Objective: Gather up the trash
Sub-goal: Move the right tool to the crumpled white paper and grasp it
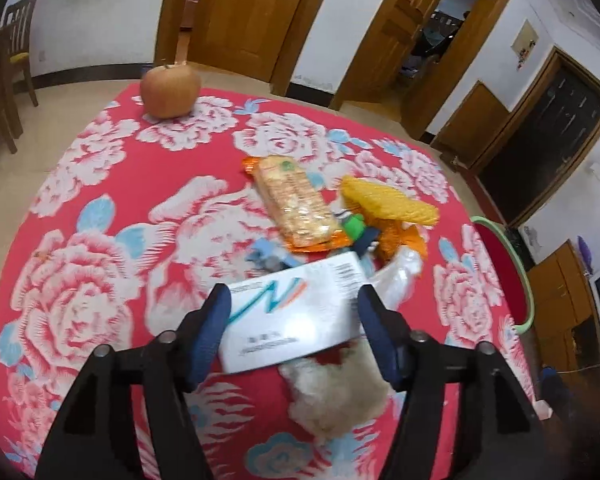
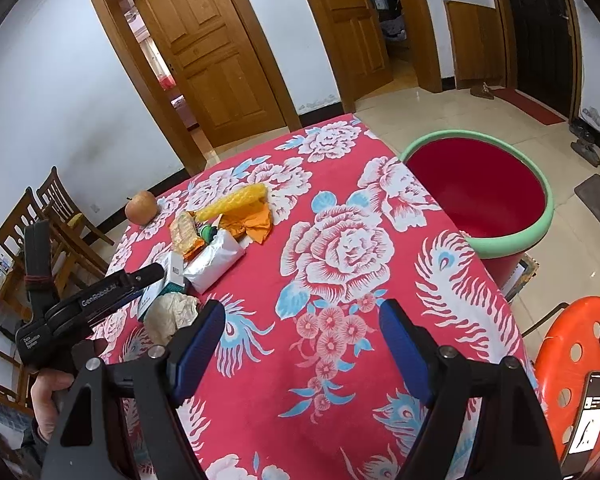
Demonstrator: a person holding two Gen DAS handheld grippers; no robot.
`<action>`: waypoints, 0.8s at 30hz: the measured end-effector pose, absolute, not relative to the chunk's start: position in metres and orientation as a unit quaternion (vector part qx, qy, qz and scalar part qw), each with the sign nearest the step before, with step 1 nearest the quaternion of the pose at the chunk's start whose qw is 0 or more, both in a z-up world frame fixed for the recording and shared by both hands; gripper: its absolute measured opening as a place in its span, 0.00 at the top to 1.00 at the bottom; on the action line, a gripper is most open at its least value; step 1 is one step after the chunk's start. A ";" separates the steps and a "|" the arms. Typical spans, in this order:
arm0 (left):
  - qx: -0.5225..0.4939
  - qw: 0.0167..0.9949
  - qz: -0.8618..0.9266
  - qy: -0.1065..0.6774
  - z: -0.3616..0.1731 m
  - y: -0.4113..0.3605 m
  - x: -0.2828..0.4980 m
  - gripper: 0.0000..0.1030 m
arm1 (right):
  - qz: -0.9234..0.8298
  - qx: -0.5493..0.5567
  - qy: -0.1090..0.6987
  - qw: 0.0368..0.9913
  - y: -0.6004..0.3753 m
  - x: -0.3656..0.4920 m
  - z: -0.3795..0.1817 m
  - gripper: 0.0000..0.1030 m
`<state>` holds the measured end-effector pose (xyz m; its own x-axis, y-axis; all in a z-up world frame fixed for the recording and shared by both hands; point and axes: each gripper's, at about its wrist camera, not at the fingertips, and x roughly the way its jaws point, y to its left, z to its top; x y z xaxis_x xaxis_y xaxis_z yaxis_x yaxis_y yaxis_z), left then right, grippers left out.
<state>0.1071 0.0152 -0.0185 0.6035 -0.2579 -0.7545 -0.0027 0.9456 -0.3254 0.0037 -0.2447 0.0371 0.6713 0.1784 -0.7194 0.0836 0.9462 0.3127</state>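
Observation:
A white carton (image 1: 292, 312) with a blue and orange logo sits between the fingers of my left gripper (image 1: 294, 306), both pads against its sides. In the right wrist view the carton (image 2: 172, 276) is at the left gripper's tip. A crumpled tissue (image 1: 336, 392) lies under it, also in the right wrist view (image 2: 172, 316). Beyond lie a cracker packet (image 1: 296, 204), yellow bubble wrap (image 1: 388, 200), an orange wrapper (image 1: 404, 240) and a silvery bag (image 2: 216, 260). My right gripper (image 2: 302, 334) is open and empty above the tablecloth.
A red bin (image 2: 480, 192) with a green rim stands on the floor past the table's right edge. An apple (image 1: 170, 90) sits at the far edge. The table wears a red floral cloth (image 2: 340, 240). An orange stool (image 2: 572, 360) holds a phone. Wooden chairs (image 2: 48, 216) stand at left.

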 end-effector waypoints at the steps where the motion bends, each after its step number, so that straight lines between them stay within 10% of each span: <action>1: -0.144 0.882 -0.069 0.442 -0.020 0.017 0.108 0.32 | 0.025 0.161 0.403 0.901 -0.244 0.002 0.038 0.21; 24: -0.079 0.891 -0.025 0.447 -0.027 0.034 0.096 0.30 | 0.026 0.182 0.387 0.904 -0.249 -0.017 0.038 0.21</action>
